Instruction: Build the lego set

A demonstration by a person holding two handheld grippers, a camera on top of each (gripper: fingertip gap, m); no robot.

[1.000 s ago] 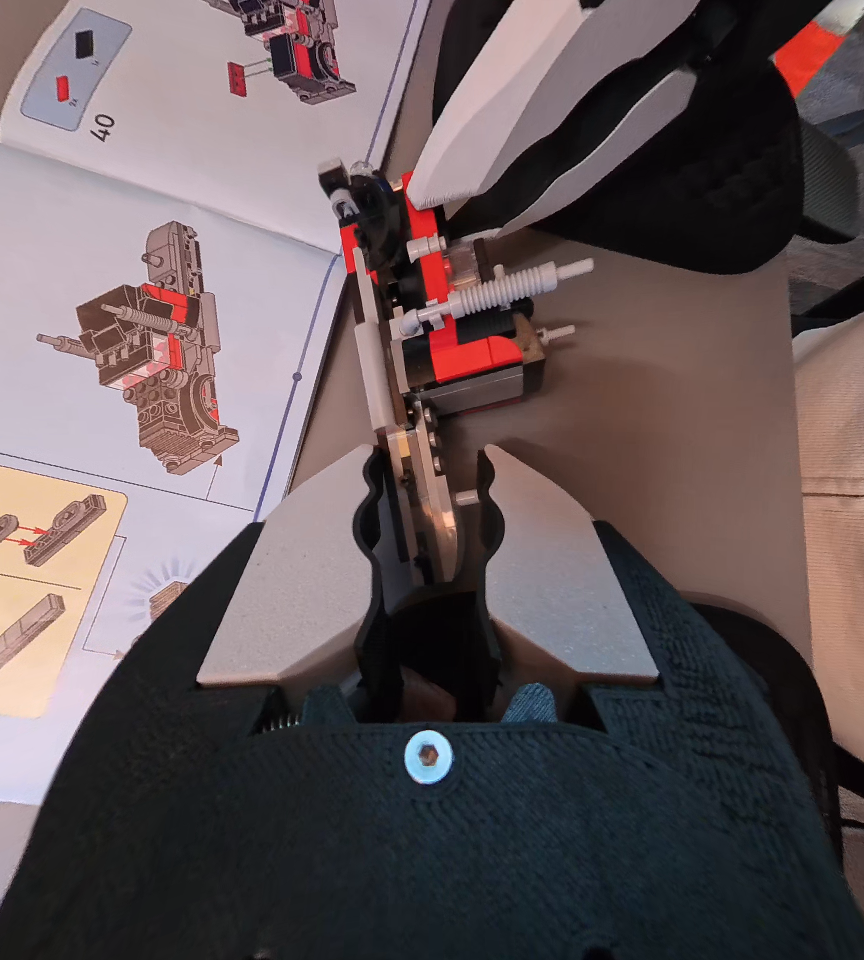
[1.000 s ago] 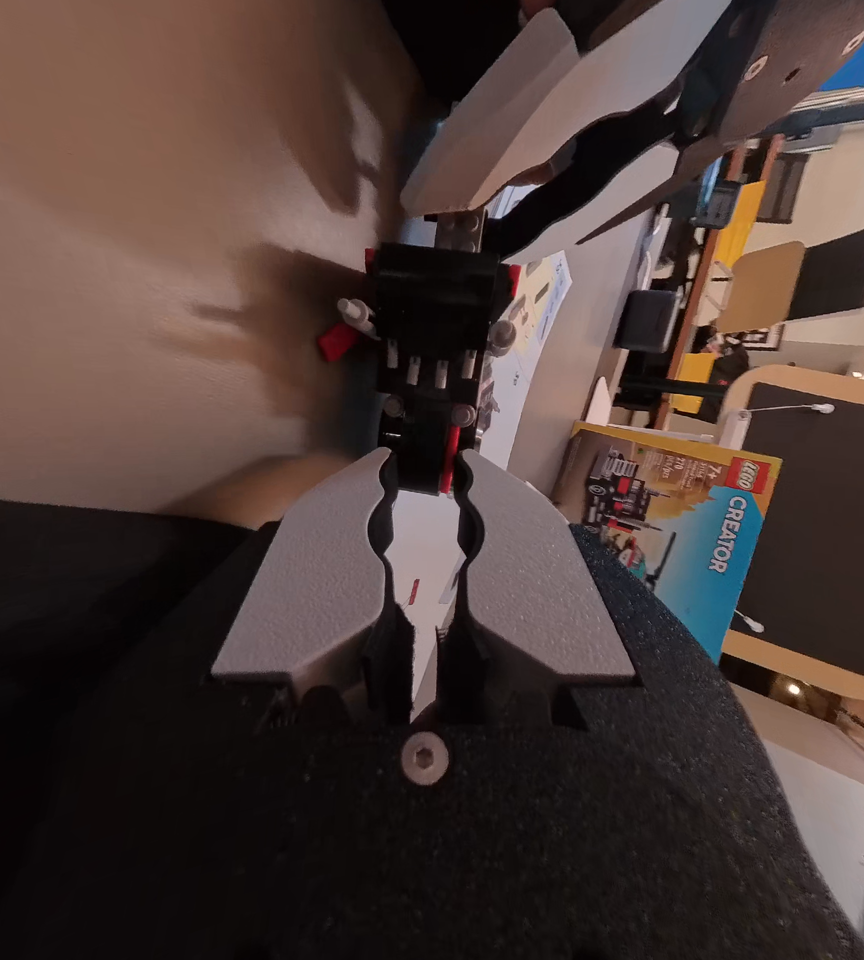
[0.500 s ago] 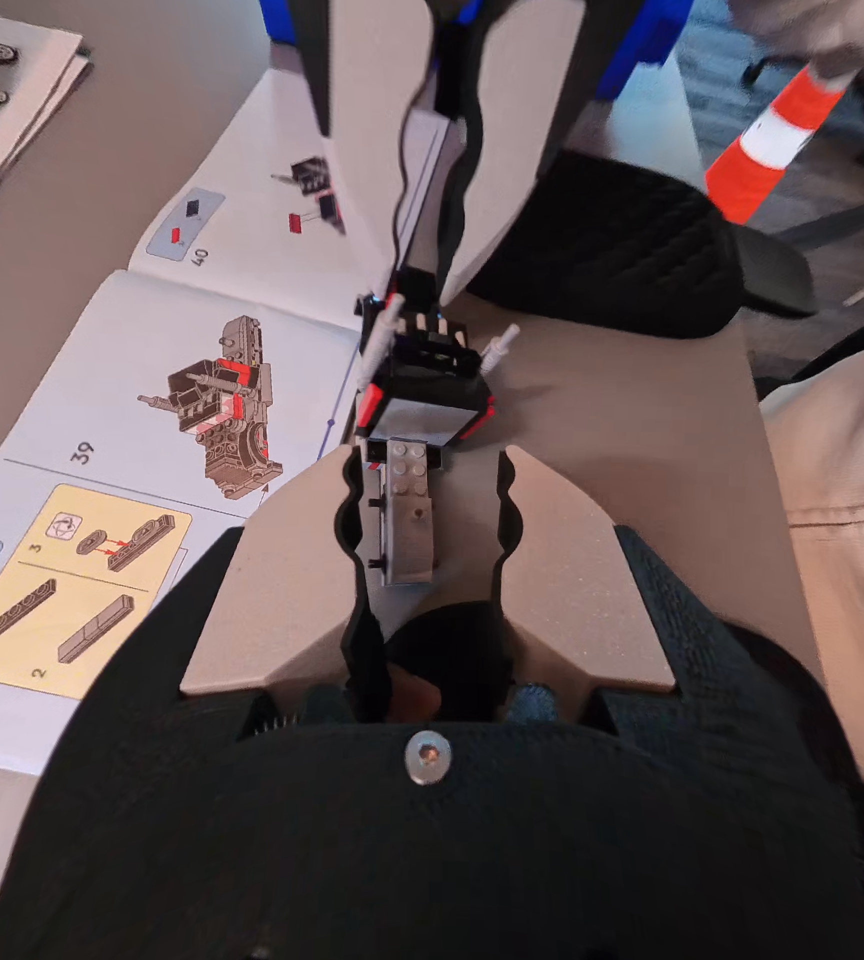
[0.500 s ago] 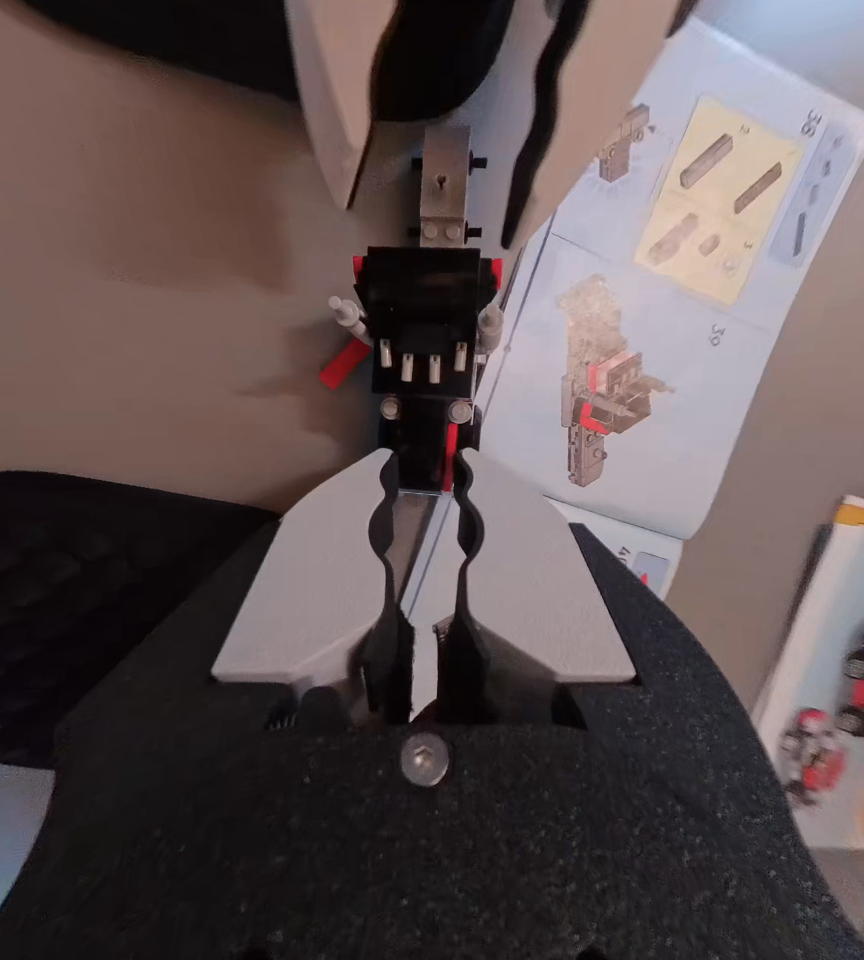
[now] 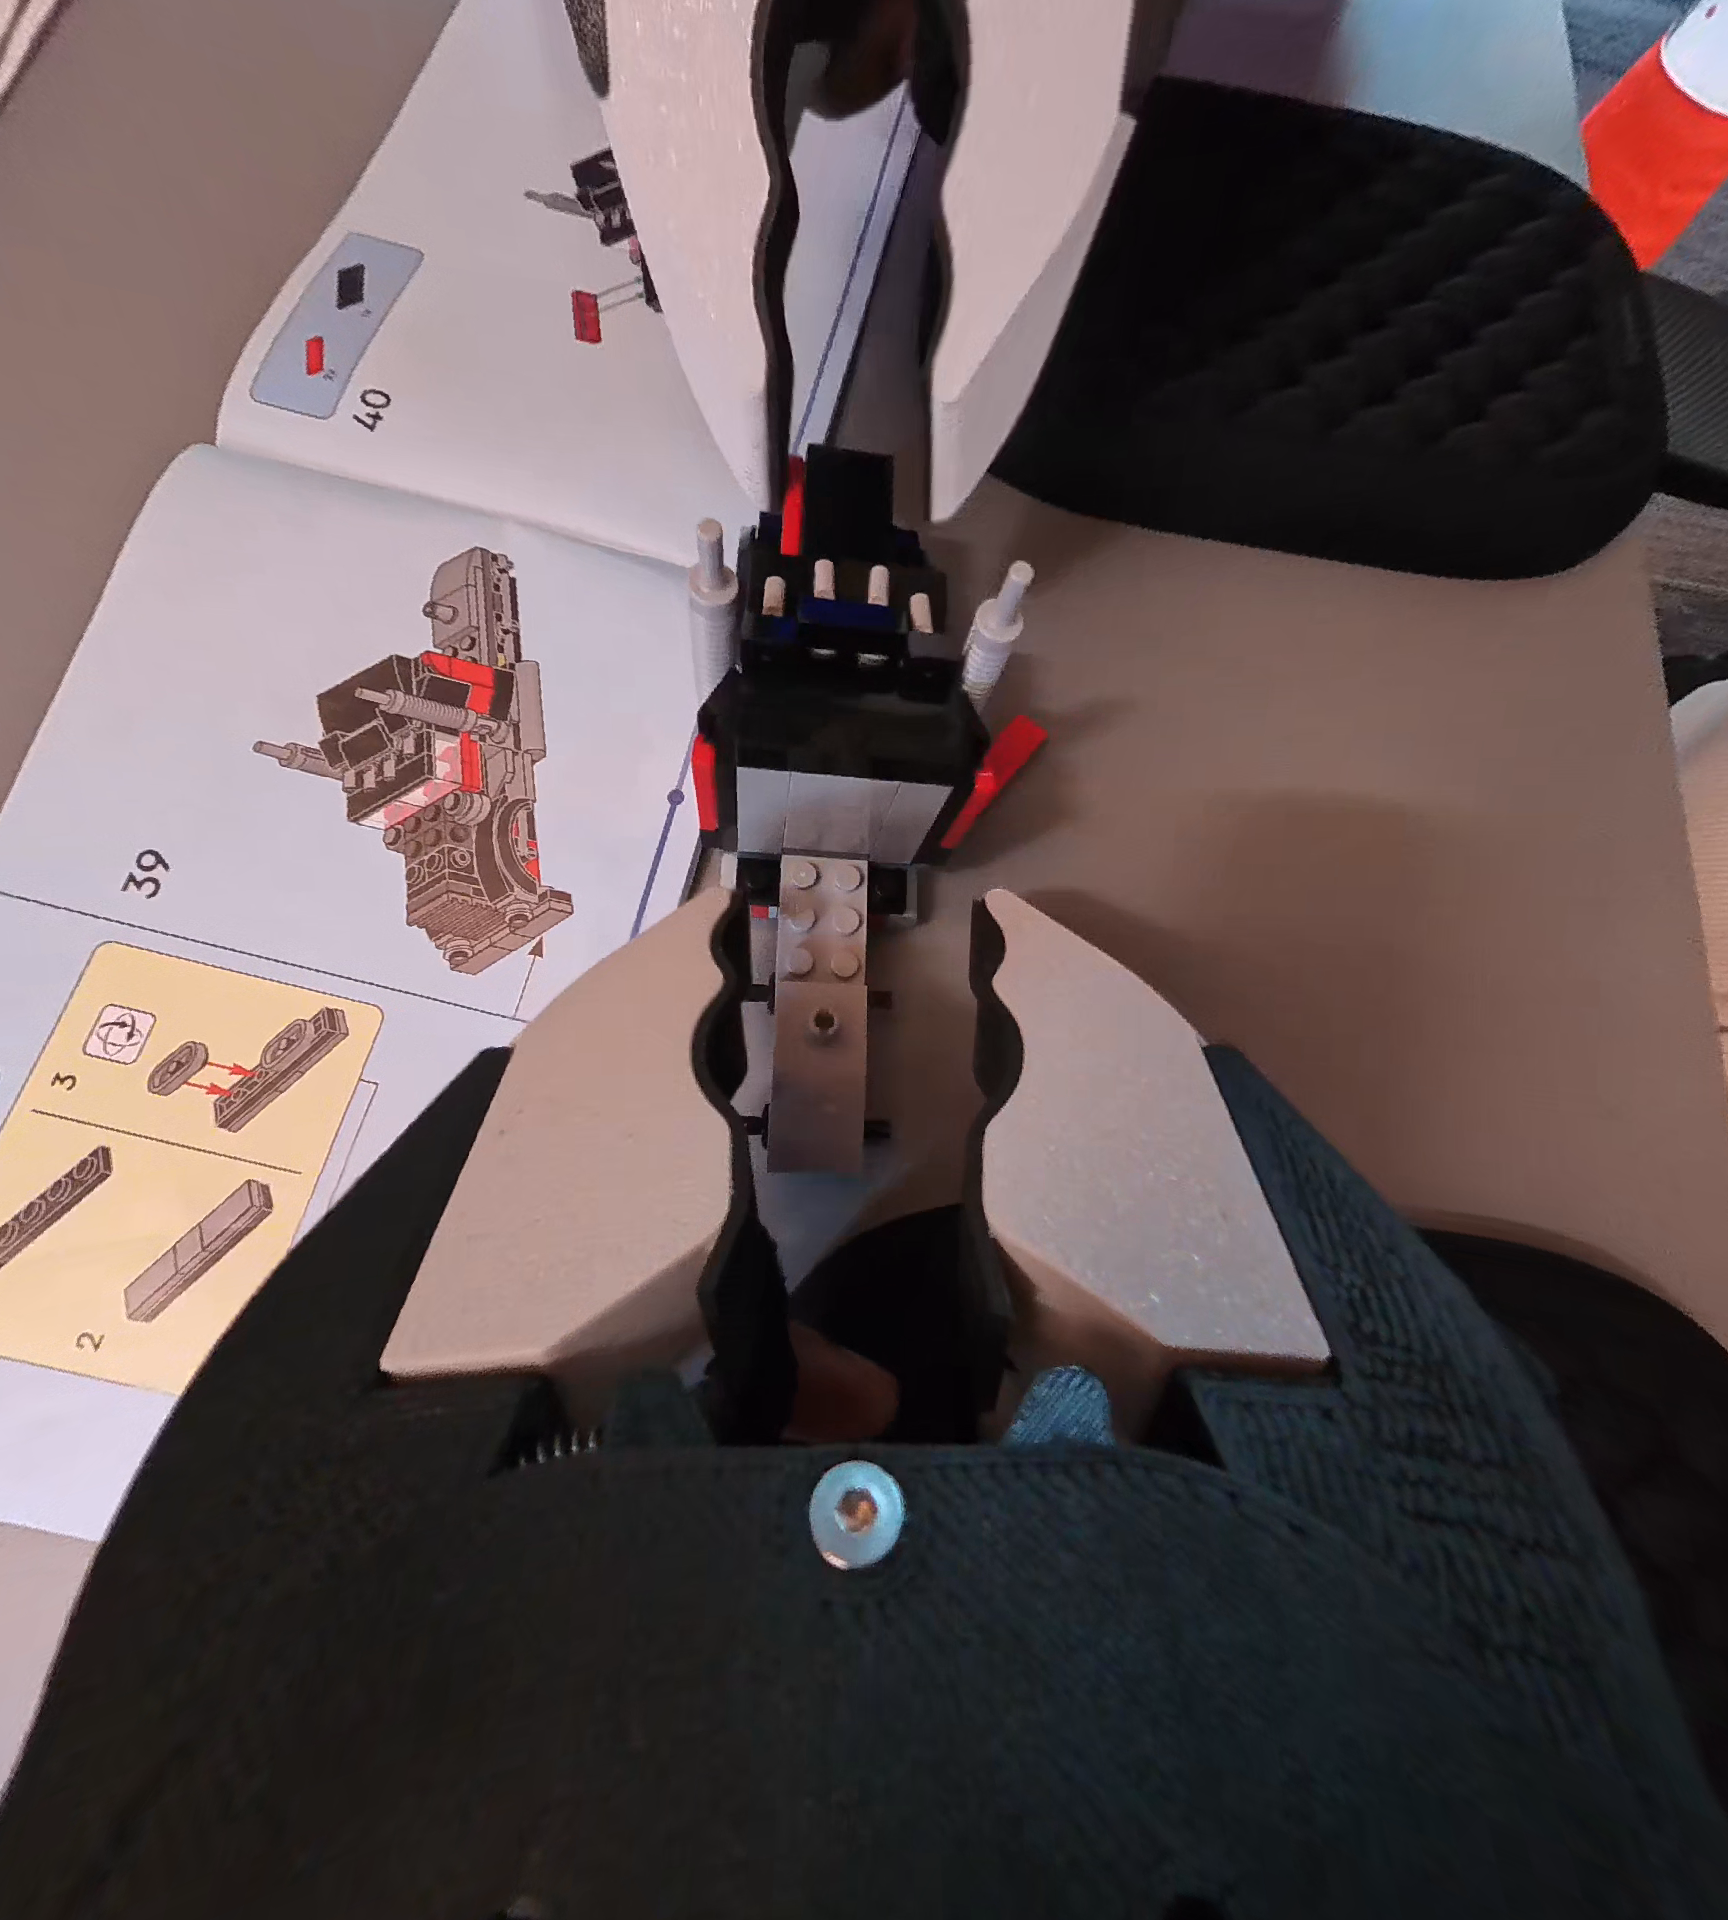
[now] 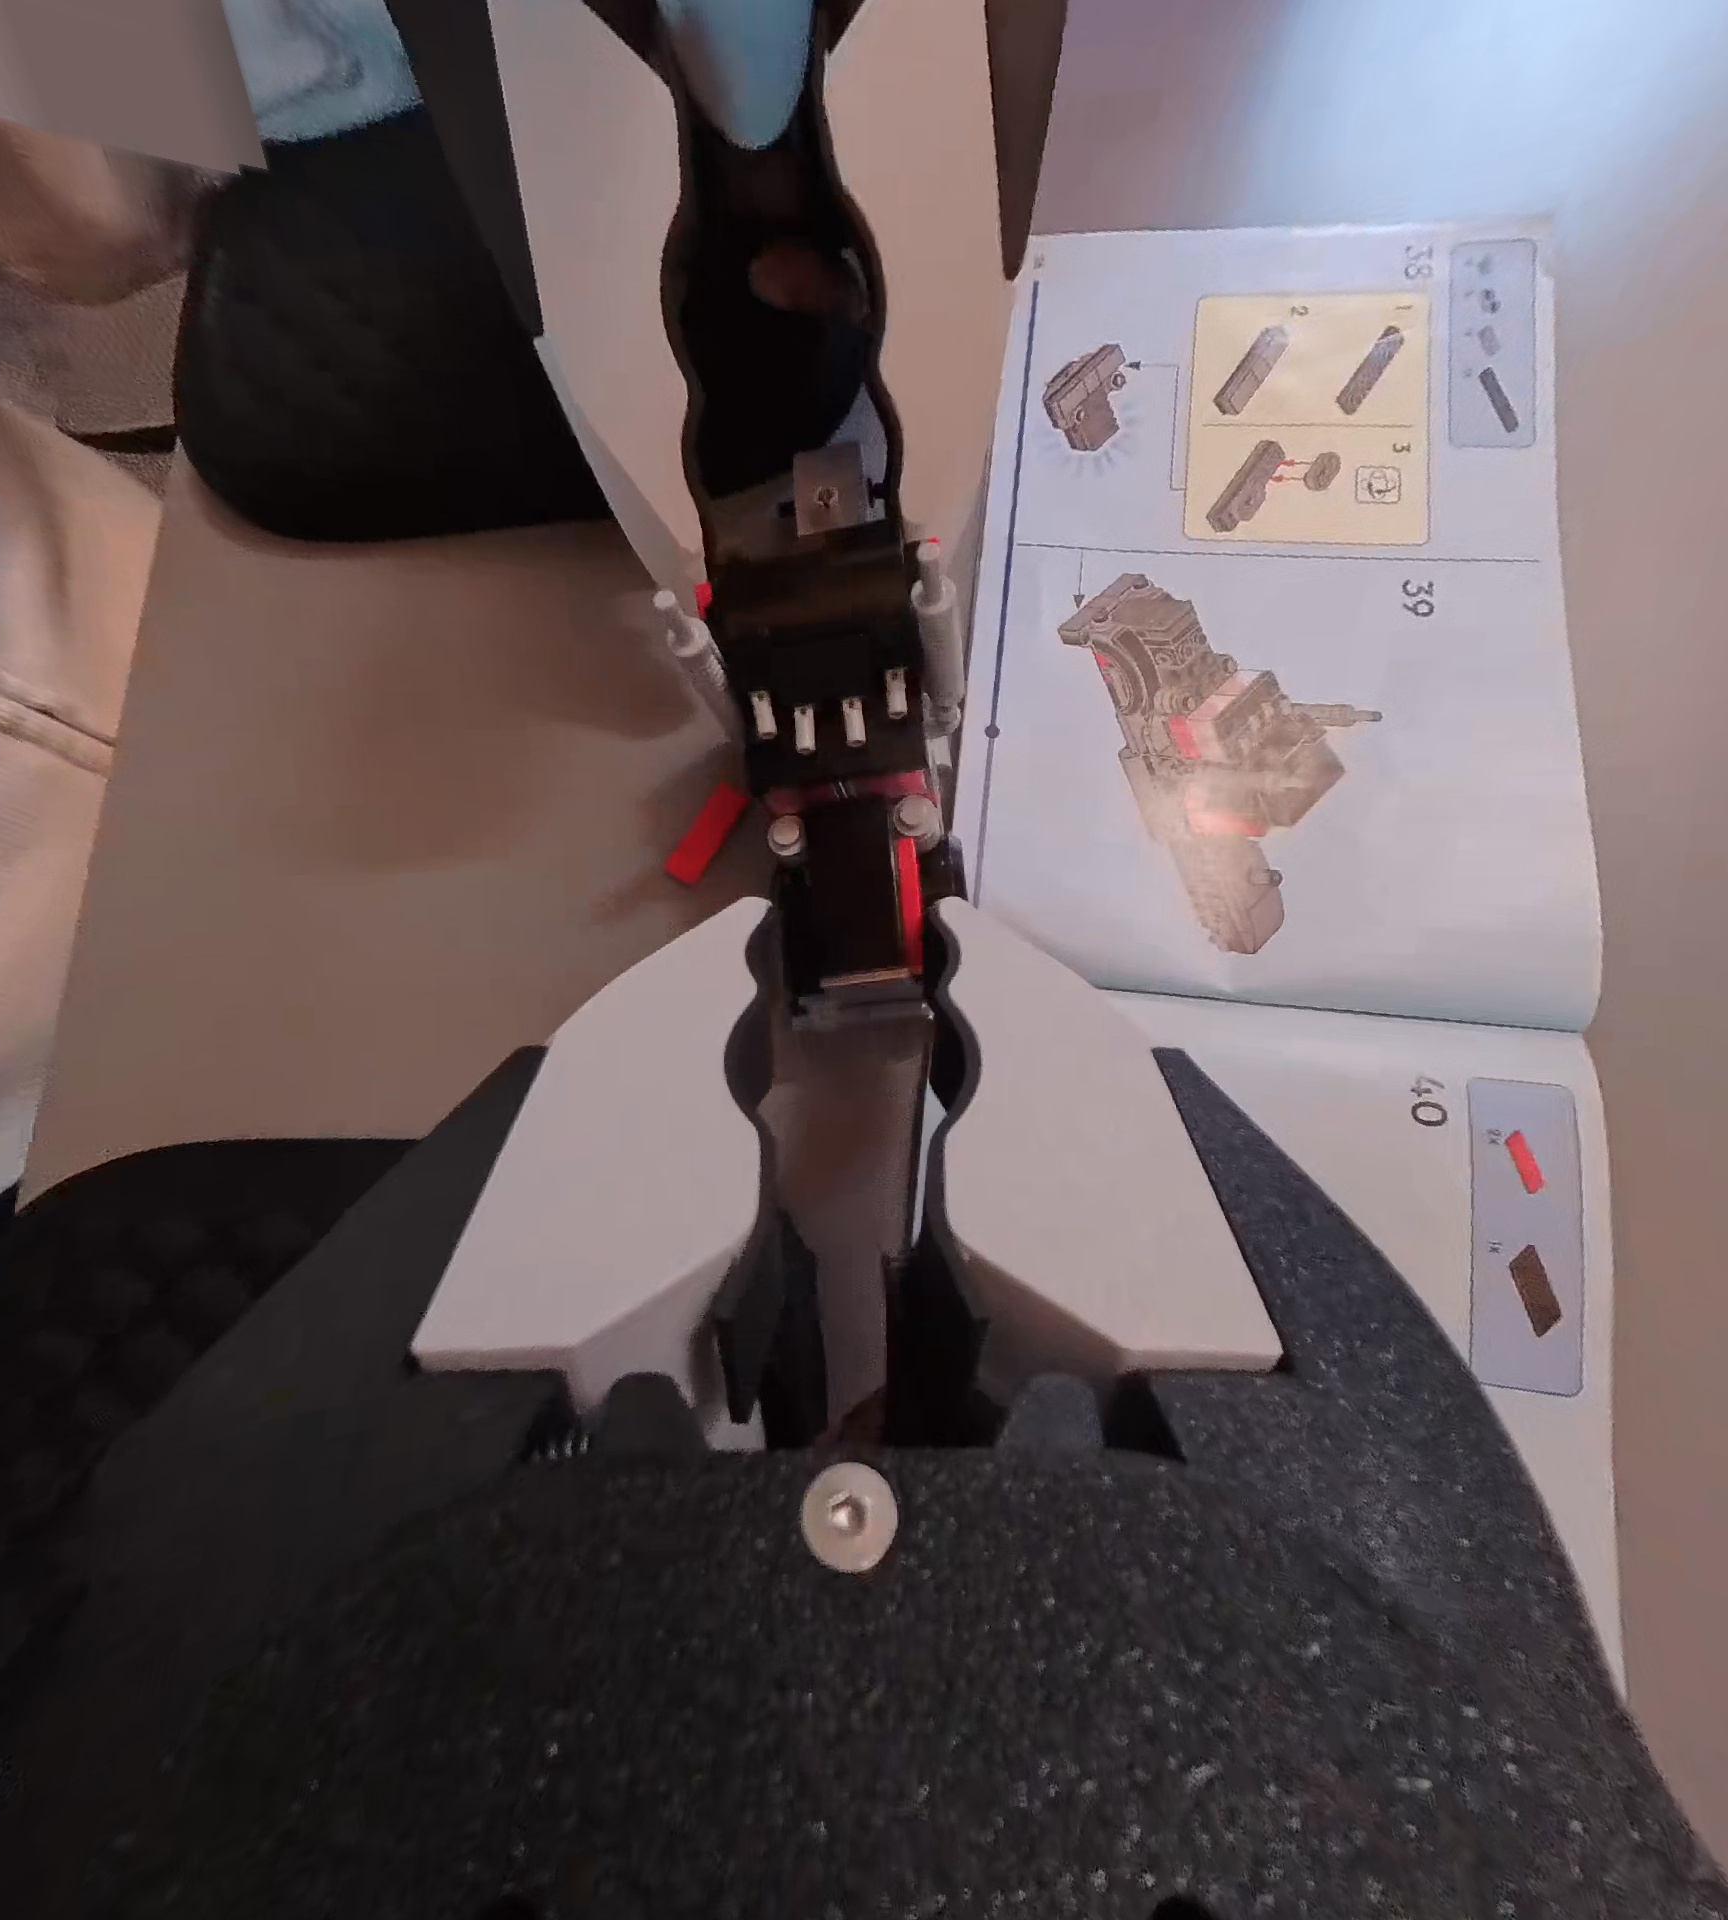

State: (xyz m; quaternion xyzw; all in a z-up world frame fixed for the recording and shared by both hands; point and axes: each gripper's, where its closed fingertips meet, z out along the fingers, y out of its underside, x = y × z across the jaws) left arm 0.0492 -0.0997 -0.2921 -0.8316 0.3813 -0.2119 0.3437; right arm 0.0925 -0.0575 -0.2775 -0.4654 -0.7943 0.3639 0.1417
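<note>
Model held end to end between two grippers, over the table edge.
Right gripper (image 6: 849, 914) pinched the black end of the model (image 5: 839, 748); left gripper (image 5: 849, 914) stood wide around its grey tail, not gripping. Booklet (image 5: 247, 665) lay open alongside.

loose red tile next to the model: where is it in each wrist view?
Left wrist view: the red tile lies on the table just right of the Lego model, right of centre.
Right wrist view: the tile lies just left of the model, left of centre.
Shared landmark: the open instruction booklet.
</note>
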